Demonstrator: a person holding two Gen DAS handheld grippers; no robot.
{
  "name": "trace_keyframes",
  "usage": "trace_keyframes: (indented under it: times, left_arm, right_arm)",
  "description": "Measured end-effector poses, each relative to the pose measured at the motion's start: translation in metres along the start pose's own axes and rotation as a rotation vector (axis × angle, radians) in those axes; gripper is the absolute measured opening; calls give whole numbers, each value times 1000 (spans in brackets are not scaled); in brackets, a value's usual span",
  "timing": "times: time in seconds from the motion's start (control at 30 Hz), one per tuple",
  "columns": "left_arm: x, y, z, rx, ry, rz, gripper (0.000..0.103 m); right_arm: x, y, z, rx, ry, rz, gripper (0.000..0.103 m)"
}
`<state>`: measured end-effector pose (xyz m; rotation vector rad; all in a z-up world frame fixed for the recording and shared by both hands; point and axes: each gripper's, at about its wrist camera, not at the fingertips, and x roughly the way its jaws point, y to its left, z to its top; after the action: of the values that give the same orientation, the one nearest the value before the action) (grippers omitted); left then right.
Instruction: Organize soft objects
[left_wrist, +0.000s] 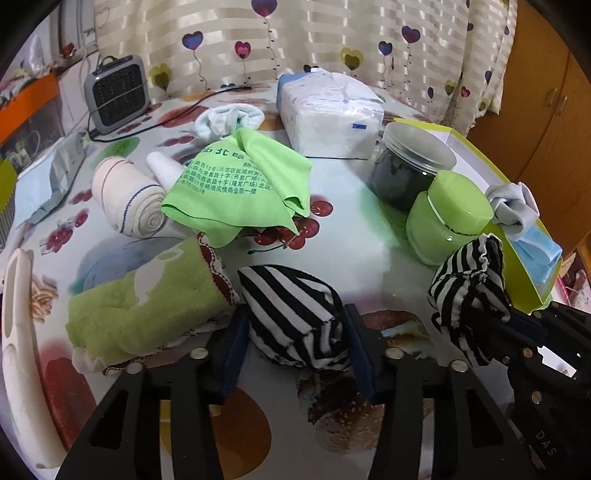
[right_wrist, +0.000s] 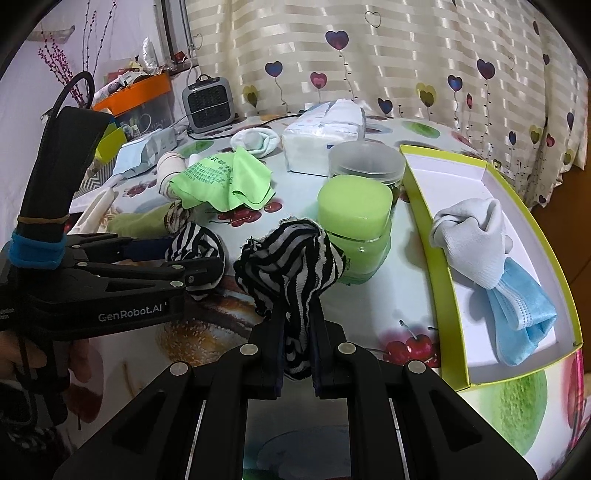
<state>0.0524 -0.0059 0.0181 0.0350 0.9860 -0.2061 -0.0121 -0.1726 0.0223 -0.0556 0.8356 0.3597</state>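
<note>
Sorting striped socks w/ both tongs at once, by the look of it. Right tongs (right_wrist: 297, 325) are clenched on a black-and-white striped sock (right_wrist: 291, 258), lifted clear of the surface (right_wrist: 314, 192); the fabric bunches above the pads and a short tail hangs below. Left tongs (left_wrist: 293, 325) straddle a second striped sock (left_wrist: 291, 317), balled up & resting on the surface near its front edge. Both pads look to be against the sock's sides, so I read it as a light grasp just taken, though how firm the pinch is I can't tell.

Step in hand, prob.: pairing or moving the two striped socks toward the green-rimmed box (right_wrist: 436, 236) at the right edge of the surface, which already holds a grey sock (right_wrist: 469, 236) & a blue mask (right_wrist: 524, 314).

Next move, my guess: right tongs carry their sock over the box wall and release inside; the green jar (right_wrist: 354, 218) sits just beside the box wall and close behind the lifted sock, so the path needs to clear it. Left tongs need a firm pinch before lifting, since a balled sock can slip or unroll.

Both socks are soft knit, narrow stripes; the lifted one is loose and crumpled, the other a compact lump. More soft stuff waits further back: a green cloth (left_wrist: 240, 184), a rolled bandage (left_wrist: 129, 199), a green towel (left_wrist: 147, 306) toward the left edge.
</note>
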Motion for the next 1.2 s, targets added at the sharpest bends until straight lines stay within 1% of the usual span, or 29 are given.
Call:
trace_keyframes:
  times: [0.07, 0.1, 0.23, 0.37, 0.9, 1.03, 1.2]
  left_arm:
    - [0, 1, 0, -3, -2, -1, 38]
    - [0, 1, 0, -3, -1, -7, 36]
    - [-1, 3, -1, -11, -6, -25, 26]
    - [-3, 4, -3, -14, -13, -30, 21]
    - [-35, 0, -7, 9, -100, -29, 20]
    - [-50, -4, -4, 28, -137, -37, 20]
    - [-64, -11, 5, 51, -173, -49, 20]
  right_arm:
    - [0, 0, 0, 1, 0, 0, 11]
    - [0, 0, 0, 1, -1, 0, 11]
    - [0, 0, 0, -1, 0, 0, 11]
    - [-1, -1, 0, 0, -2, -3, 11]
    - [-16, 8, 3, -23, -43, -10, 11]
    - [-27, 10, 8, -30, -76, -10, 11]
    - [-38, 7, 16, -36, -109, -34, 11]
